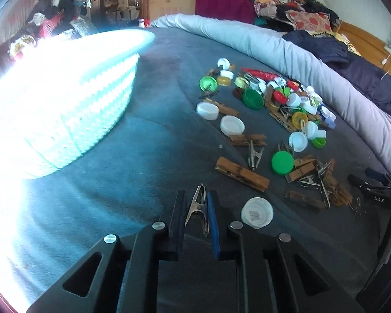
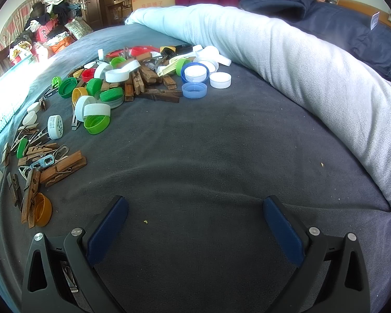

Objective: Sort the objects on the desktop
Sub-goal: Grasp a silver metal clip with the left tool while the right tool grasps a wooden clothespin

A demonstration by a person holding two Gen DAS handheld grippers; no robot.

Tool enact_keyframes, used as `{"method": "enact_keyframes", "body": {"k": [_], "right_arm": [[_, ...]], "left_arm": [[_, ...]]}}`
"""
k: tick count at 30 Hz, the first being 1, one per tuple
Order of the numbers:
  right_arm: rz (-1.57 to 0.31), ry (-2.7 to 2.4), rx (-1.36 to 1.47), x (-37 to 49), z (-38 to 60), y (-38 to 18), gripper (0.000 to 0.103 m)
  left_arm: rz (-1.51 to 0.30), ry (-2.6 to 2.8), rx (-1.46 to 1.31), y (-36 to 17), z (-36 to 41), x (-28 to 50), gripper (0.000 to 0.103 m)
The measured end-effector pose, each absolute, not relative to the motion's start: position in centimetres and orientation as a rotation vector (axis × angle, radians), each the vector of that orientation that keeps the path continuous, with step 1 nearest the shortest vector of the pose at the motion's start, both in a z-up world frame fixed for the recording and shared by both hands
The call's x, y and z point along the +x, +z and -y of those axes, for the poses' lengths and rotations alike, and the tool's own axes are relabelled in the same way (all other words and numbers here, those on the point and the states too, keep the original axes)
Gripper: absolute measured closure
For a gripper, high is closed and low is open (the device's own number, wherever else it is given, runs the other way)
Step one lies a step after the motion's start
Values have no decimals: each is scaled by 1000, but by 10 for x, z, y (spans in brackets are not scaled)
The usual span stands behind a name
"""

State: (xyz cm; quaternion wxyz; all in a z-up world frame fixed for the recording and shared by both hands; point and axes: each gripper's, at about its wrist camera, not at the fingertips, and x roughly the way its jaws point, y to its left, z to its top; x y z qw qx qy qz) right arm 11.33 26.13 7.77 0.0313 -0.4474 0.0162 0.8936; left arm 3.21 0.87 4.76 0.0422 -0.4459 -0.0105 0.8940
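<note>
My left gripper (image 1: 197, 198) is shut on a metal clip (image 1: 198, 210) that points forward, held just above the grey bedcover. A white woven basket (image 1: 65, 104) stands to its left, washed out by sunlight. Bottle caps, wooden clothespins (image 1: 242, 173) and metal clips lie scattered ahead on the right. In the right wrist view my right gripper (image 2: 195, 203) is open and empty over bare bedcover. The pile of caps and clothespins (image 2: 148, 78) lies ahead on its left, with an orange cap (image 2: 43, 212) near the left finger.
A rolled light-grey blanket (image 2: 286, 60) borders the bedcover on the right, with a dark blue quilt (image 2: 338, 26) behind it. A white cap (image 1: 256, 212) lies just right of my left gripper. Cluttered bags and boxes stand beyond the bed.
</note>
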Motion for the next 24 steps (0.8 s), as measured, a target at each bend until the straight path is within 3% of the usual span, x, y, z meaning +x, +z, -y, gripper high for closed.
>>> {"method": "enact_keyframes", "body": {"k": [13,14,15,16,18,19,21,23,24], "right_arm": [[-74,2776,-1471,104,-261,88,0],[-84,2784,-1491,104,-261,94,3],[-90,2816,-1460,109,-260,107,19],[-65,2874,-1398,116,-253,124,21],[-4,3021,-1284,128,-229,153,17],[44,3111,-1305,130,-209,163,9],[147,3222,-1387,128,-175,167,10],[236,3325,-1461,124,-141,164,17],[291,3339,-1497,124,-126,161,35]], "left_arm": [[104,2744,-1369,41,6,41,86],[110,2744,-1365,41,8,41,86],[112,2745,-1361,41,9,42,86],[112,2747,-1359,42,10,42,86],[119,2748,-1355,41,13,42,86],[125,2747,-1357,41,13,42,86],[146,2744,-1361,39,15,42,86],[149,2744,-1357,40,14,43,86],[151,2741,-1356,41,13,43,86]]}}
